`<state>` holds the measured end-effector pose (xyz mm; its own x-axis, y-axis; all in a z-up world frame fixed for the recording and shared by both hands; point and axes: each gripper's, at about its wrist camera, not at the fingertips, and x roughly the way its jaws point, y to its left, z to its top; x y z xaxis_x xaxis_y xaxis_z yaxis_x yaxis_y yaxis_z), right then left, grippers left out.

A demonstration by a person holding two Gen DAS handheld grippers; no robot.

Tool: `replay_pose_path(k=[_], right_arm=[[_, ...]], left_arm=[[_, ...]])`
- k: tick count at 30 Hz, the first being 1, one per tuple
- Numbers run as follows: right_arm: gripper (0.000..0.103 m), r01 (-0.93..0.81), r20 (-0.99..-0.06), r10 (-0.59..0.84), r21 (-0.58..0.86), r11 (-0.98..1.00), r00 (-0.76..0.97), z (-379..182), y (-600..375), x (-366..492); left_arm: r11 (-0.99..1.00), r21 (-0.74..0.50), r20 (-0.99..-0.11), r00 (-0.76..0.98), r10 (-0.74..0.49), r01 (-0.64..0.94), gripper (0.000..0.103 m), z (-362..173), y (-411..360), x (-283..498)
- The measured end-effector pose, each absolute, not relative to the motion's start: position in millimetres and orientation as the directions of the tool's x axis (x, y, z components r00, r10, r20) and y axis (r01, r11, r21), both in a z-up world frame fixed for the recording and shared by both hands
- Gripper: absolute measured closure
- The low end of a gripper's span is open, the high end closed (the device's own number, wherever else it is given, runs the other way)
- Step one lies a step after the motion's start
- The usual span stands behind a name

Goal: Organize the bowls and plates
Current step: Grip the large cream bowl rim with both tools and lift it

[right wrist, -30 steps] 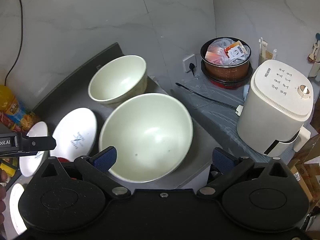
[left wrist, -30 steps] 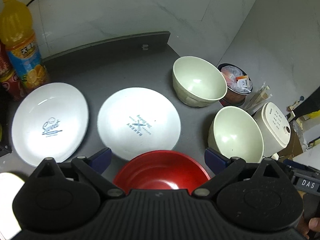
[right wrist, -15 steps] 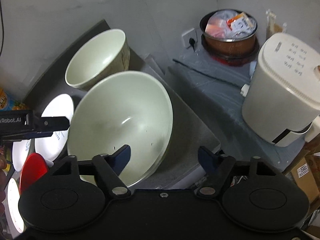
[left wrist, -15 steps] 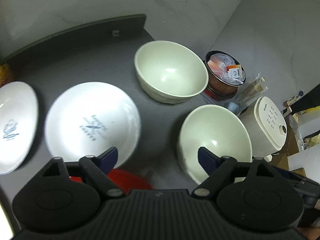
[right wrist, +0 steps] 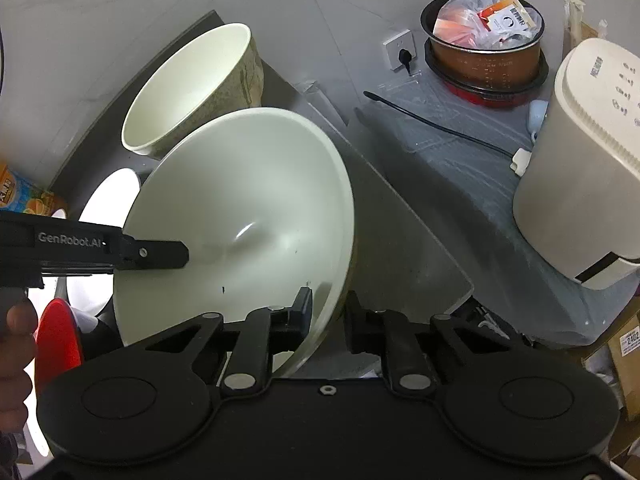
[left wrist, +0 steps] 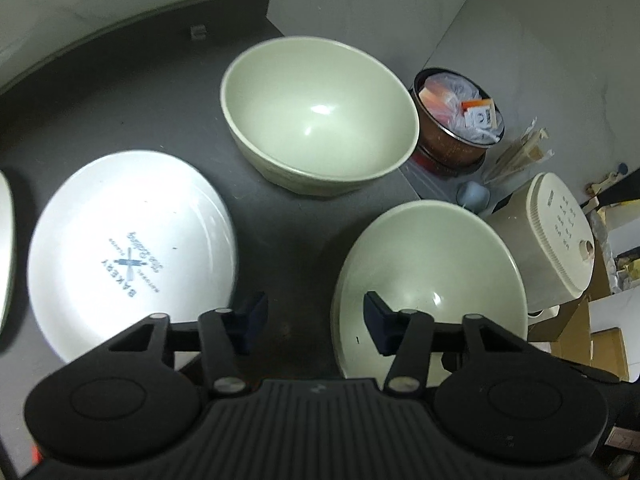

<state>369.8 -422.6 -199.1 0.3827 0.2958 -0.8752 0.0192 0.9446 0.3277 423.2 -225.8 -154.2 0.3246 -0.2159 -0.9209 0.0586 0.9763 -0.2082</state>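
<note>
Nearest in the right wrist view, the right gripper (right wrist: 326, 312) has its two fingers drawn close around the rim of the near cream bowl (right wrist: 248, 216), one pad inside the wall and one outside; they look to be touching the rim, though the exact contact is partly hidden. That bowl appears tipped up toward the camera, so in my judgement it is being gripped for a lift rather than resting flat. In the left wrist view, the left gripper (left wrist: 314, 322) hangs with its fingers partly apart and nothing between them; the same near bowl (left wrist: 430, 276) sits just to the right of its right fingertip, and the bakery plate (left wrist: 128, 248) lies just to the left of its left fingertip. Beyond the fingers, the far cream bowl (left wrist: 320, 120) stands upright on the dark counter (left wrist: 132, 100), apart from the near one. A red bowl (right wrist: 60, 336) shows at the left edge of the right view. Nothing looks stacked yet: both cream bowls, the plates and the red bowl lie separately, so the sorting seems barely begun, with nesting the bowls likely first.
</note>
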Motion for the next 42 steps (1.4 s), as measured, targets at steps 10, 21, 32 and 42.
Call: replay_pose_path(k=[10,21,32,42], right_arm=[[0.087,0.007,-0.862,0.286,0.318,0.948,0.418,-189,-422,364],[0.087,-0.068,-0.822,0.292,0.297,0.952,0.49,-152,-399,355],[0.087,-0.159,-0.772,0.333,0.295,0.942,0.541,-126,-378,345],[0.086,-0.214,-0.763,0.37,0.302,0.929,0.53,-116,-348,338]], left_arm=[[0.964,-0.26,-0.935,0.236,-0.265,0.054,0.091,-179,-236,435],[0.956,-0.282,-0.914,0.282,-0.292,0.077,0.091,-158,-233,426],[0.956,-0.29,-0.881,0.378,-0.285,0.046,0.091,-118,-204,407],[0.956,-0.294,-0.838,0.479,-0.261,0.006,0.091,-78,-173,383]])
